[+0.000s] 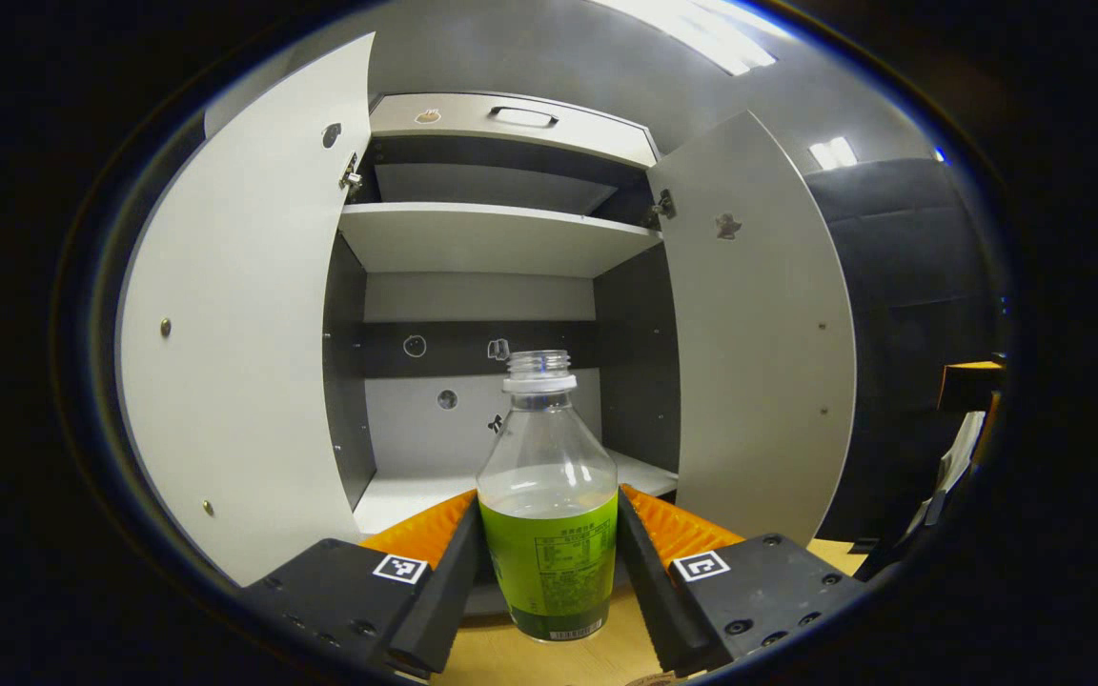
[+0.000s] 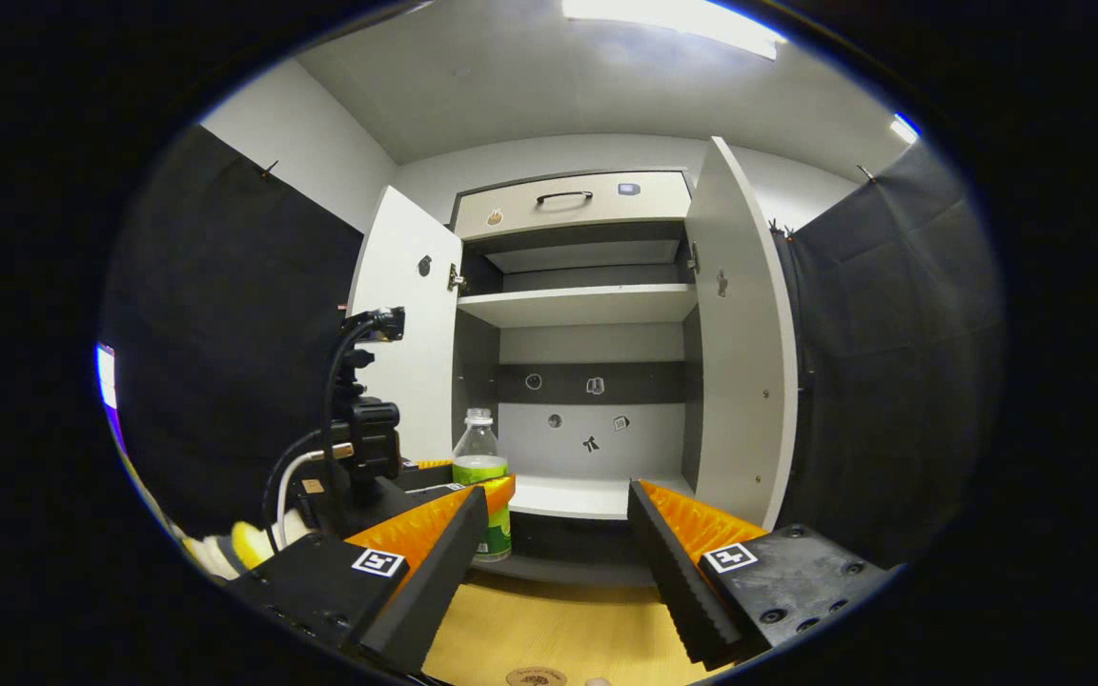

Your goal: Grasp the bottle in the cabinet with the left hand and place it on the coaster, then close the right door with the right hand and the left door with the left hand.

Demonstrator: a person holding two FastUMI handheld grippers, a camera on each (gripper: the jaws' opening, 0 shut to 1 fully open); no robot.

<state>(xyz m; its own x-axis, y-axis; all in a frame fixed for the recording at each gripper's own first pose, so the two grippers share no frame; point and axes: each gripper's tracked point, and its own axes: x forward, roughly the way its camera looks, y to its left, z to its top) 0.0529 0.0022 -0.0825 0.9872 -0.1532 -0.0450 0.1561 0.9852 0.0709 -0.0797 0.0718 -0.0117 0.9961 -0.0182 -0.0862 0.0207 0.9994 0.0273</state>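
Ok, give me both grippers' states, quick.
Left gripper: shut on the bottle.
Right gripper: open, holding nothing.

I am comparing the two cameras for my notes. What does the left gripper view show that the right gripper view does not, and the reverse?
Left gripper view: the left hand-held gripper closed on the uncapped bottle, close enough to see its label print. Right gripper view: the right hand-held gripper open, holding nothing, and the left one's cable. Both: the cabinet, with left door and right door open.
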